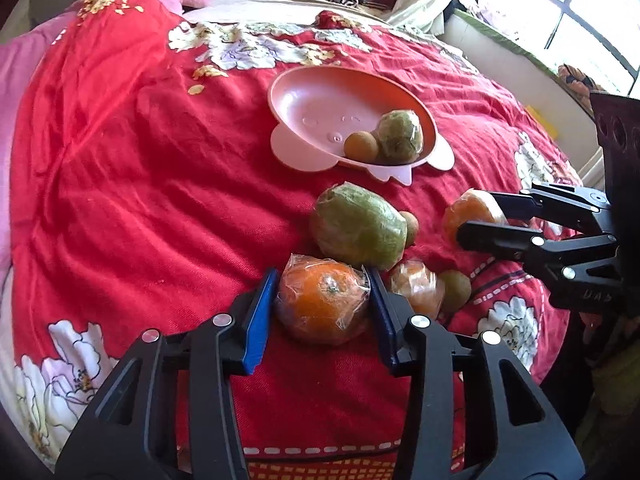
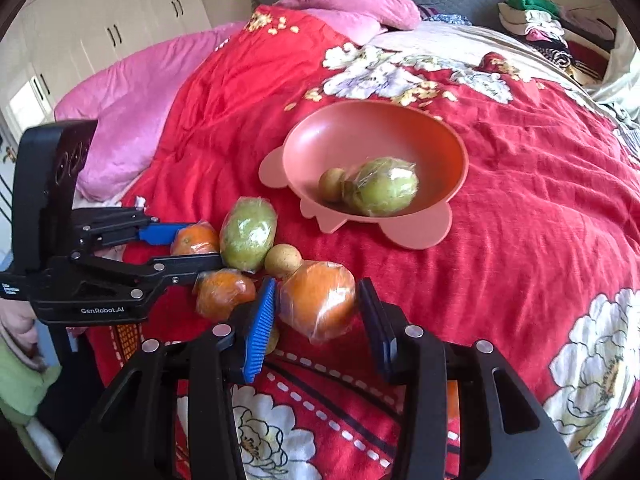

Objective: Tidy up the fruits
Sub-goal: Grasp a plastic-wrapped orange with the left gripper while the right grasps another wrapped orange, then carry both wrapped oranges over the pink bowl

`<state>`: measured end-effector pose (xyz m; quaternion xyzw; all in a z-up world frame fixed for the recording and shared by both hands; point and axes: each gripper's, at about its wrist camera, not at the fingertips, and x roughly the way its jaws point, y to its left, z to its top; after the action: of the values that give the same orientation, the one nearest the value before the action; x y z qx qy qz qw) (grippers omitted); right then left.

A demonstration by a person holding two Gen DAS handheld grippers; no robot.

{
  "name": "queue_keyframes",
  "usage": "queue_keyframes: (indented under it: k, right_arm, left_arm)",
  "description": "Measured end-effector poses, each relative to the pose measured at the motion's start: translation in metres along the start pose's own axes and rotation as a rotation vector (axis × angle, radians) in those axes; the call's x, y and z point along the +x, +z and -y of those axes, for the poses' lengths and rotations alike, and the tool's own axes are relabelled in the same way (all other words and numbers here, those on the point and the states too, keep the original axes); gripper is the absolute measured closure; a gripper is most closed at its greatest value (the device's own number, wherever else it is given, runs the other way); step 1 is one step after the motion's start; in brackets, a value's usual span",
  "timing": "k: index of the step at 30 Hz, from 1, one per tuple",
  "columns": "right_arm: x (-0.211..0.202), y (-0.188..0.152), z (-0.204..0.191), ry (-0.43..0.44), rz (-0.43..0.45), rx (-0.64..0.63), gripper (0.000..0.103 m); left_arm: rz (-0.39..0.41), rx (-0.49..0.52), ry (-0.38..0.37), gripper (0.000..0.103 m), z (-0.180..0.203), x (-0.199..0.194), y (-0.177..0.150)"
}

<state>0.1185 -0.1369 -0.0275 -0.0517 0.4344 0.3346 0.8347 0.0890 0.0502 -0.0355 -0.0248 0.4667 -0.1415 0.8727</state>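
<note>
A pink bowl (image 1: 304, 100) sits on the red bedspread and holds a wrapped green fruit (image 1: 400, 136) and a small brown fruit (image 1: 360, 146); the bowl also shows in the right wrist view (image 2: 360, 136). My left gripper (image 1: 322, 300) has its blue pads touching both sides of a wrapped orange (image 1: 322, 304). My right gripper (image 2: 318, 304) straddles another wrapped orange (image 2: 318, 300), with the left pad touching and a gap at the right pad. A wrapped green fruit (image 1: 356, 226), a third orange (image 1: 418, 288) and small brown fruits (image 1: 454, 290) lie between.
The red flowered bedspread (image 1: 140, 180) covers the bed. Pink bedding (image 2: 132, 120) lies at the far left, folded clothes (image 2: 536, 20) at the headboard. The bed edge drops off near my right gripper (image 1: 480, 216), seen in the left wrist view.
</note>
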Motion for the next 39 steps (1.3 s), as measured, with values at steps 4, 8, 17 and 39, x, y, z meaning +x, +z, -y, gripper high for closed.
queue_keyframes:
  k: [4,8,17,39]
  right_arm:
    - [-0.011,0.003,0.004,-0.002,0.027,0.012,0.063]
    - [-0.019,0.007,0.012,-0.002,0.048,0.029,0.063]
    - [-0.037,0.024,0.026,-0.026,0.105,0.037,0.063]
    - [-0.038,0.061,0.046,-0.051,0.16,0.045,0.063]
  left_arm:
    - [0.017,-0.018,0.005,0.067,-0.003,-0.013,0.0]
    - [0.035,-0.017,0.025,0.067,-0.003,-0.025,0.007]
    - [0.063,-0.01,0.053,0.067,-0.003,-0.034,0.035]
    - [0.089,0.004,0.02,0.067,0.01,-0.012,0.099]
